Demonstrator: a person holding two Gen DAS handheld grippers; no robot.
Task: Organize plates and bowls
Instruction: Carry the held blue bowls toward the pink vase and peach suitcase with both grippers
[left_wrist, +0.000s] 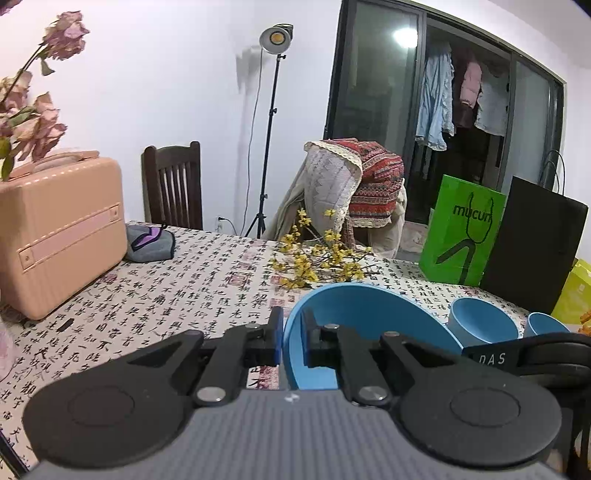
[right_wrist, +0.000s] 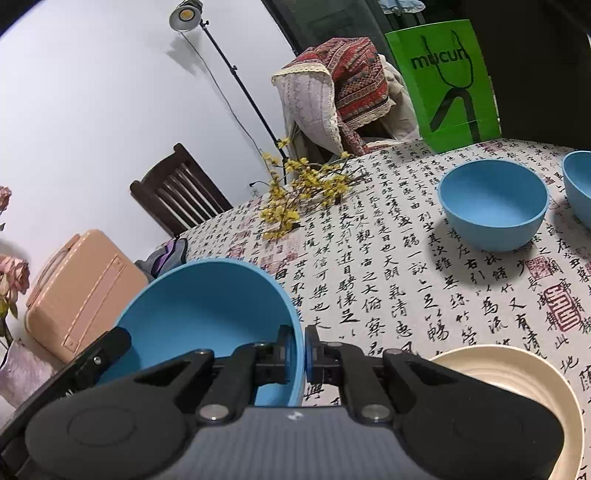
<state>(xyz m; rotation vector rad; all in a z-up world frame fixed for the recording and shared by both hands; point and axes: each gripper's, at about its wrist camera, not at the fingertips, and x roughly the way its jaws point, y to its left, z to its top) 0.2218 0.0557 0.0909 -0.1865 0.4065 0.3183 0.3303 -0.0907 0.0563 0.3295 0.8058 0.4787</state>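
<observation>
Big blue bowl, base hidden, pinched at opposite rims by left gripper and right gripper.

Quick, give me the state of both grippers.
Left gripper: shut on the rim of the big blue bowl.
Right gripper: shut on the same bowl's opposite rim.

On the table, two bowls sit at two o'clock, branches at twelve, suitcase at nine.
</observation>
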